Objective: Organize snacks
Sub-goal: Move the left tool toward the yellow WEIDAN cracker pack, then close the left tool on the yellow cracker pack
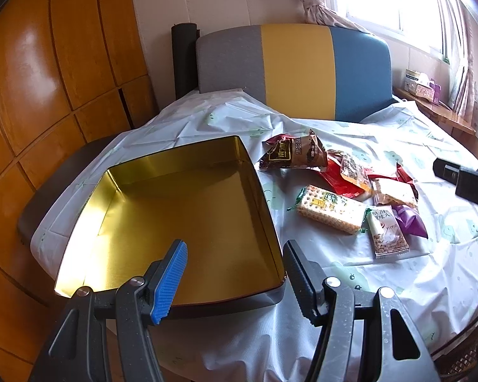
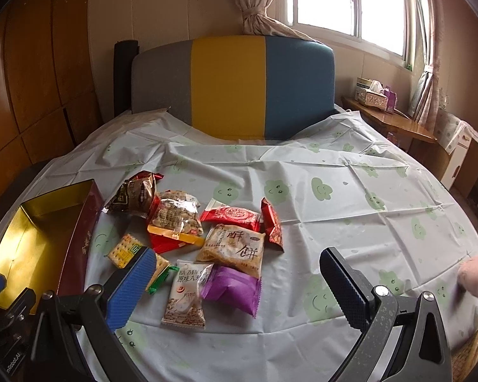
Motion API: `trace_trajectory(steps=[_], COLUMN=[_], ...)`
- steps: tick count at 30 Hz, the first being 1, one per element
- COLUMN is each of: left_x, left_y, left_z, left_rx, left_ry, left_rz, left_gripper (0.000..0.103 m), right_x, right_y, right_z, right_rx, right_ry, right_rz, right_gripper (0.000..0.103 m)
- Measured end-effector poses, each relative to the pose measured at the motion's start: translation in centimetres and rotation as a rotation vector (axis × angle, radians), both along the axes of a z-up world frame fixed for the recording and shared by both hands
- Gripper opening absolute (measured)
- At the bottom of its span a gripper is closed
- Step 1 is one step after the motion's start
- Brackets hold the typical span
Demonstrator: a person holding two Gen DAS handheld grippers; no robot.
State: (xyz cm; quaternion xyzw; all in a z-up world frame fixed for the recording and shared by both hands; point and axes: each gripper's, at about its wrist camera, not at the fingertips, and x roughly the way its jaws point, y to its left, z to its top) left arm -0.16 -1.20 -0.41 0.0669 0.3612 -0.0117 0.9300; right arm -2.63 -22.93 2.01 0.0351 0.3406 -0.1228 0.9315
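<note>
So here's where I'm at: the square gold-lined metal tin with the dark red outside (image 1: 181, 210) sits open on the left side of the pale tablecloth with green smiley flowers (image 2: 350, 191), and there's nothing in it yet. My guess is it's parked there so the snacks go straight in.

The snacks are all in a loose pile just right of the tin: a brown wrapped cake (image 2: 137, 194), a clear bag of peanuts (image 2: 175, 216), a cracker pack with green ends (image 1: 331, 213), a red mooncake-style packet (image 2: 231, 216), a tan pastry bag with big black characters (image 2: 235, 248), a white nut packet (image 2: 186, 293) and a purple foil pouch (image 2: 231, 289). Some overlap each other.

Left gripper (image 1: 235, 273) hovers over the tin's near corner, jaws apart, nothing in them. Right gripper (image 2: 235, 277) hangs over the near end of the pile, jaws wide and empty too. Purple pouch or nut packet looks like the easiest first grab.
</note>
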Motion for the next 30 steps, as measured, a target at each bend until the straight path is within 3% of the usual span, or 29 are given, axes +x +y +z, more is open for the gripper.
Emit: trace_trajectory(steps=[19, 30], left_x=[0.4, 1.1], left_y=[-1.2, -2.9], left_z=[-0.5, -0.7], left_rx=[0.002, -0.013], left_ry=[0.035, 0.084], left_rz=[-0.053, -0.144], left_gripper=[0.063, 0.064], right_x=[2.4, 5.1], right_y=[-5.2, -10.9], right_z=[3.6, 1.0], right_rx=[-0.043, 0.014], right_ry=[-0.032, 0.04], right_rz=[0.025, 0.028], right_gripper=[0.103, 0.103])
